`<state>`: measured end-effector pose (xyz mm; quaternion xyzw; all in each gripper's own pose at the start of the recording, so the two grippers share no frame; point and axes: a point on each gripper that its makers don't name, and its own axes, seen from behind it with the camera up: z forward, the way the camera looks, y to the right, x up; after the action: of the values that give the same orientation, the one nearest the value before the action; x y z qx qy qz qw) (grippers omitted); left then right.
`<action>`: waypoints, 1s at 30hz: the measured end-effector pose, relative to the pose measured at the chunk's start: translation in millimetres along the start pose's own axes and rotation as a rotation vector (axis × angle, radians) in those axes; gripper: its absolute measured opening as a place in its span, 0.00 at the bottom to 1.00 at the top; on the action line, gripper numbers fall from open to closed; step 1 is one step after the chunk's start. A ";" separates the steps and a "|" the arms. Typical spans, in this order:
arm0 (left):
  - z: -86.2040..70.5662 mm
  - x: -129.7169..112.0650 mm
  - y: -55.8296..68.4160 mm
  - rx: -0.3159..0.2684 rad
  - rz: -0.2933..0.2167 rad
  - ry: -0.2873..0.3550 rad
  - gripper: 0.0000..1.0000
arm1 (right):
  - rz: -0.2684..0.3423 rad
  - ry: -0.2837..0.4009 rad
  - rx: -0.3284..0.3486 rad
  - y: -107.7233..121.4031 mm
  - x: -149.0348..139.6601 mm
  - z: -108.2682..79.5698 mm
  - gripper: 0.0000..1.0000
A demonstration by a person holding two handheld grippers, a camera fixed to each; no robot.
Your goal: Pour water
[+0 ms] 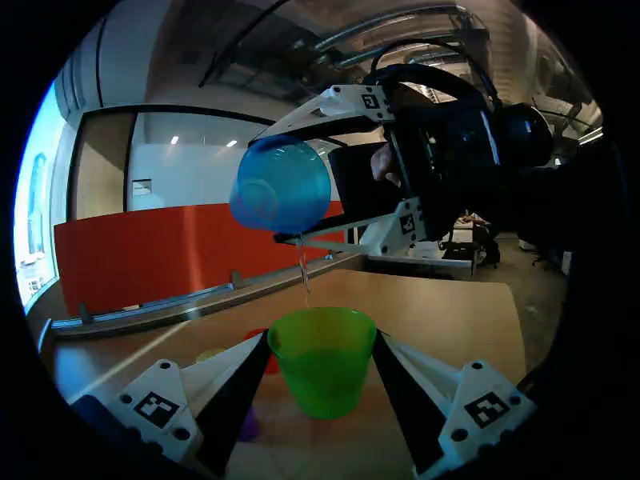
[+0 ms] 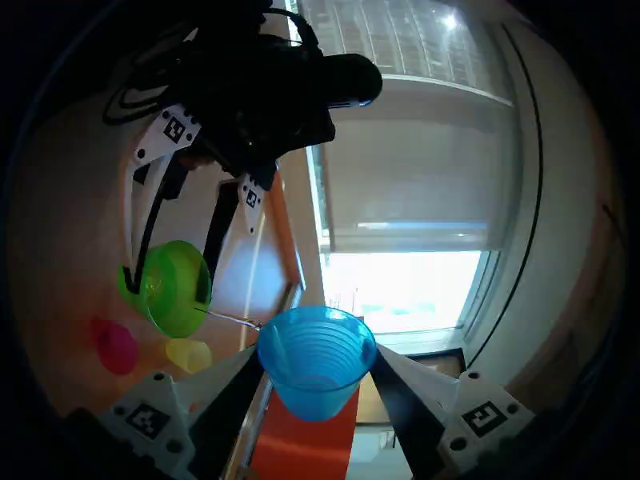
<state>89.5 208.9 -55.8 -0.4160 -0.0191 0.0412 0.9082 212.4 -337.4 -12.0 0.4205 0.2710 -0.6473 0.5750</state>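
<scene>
left gripper (image 1: pixel 320 340) pinches green cup (image 1: pixel 322 376), right gripper (image 2: pixel 317 350) pinches blue cup (image 2: pixel 316 384) (right gripper view adds pink cup (image 2: pixel 114 346)).

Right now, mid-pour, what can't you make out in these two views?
- Purple object on the table: left gripper view, mostly behind a finger of the left gripper; unidentifiable.
- Red plastic cup: same view, mostly behind that finger and the translucent green plastic cup.
- Water left in the translucent blue plastic cup: right gripper view, tinted ribbed wall hides it.
</scene>
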 end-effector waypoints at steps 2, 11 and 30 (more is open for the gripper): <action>0.1 0.1 0.3 0.000 0.000 0.000 0.88 | -0.005 0.000 -0.001 -0.1 -0.2 0.4 0.91; 0.4 0.3 0.1 0.000 0.001 0.001 0.88 | -0.036 -0.002 -0.004 -1.1 -1.2 2.6 0.91; 0.4 -0.3 0.5 -0.004 0.003 0.000 0.88 | -0.077 -0.006 -0.003 -2.6 -7.0 3.6 0.91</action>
<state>89.2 209.5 -55.9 -0.4177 -0.0185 0.0425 0.9074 208.8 -336.3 -4.6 0.4072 0.2864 -0.6698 0.5510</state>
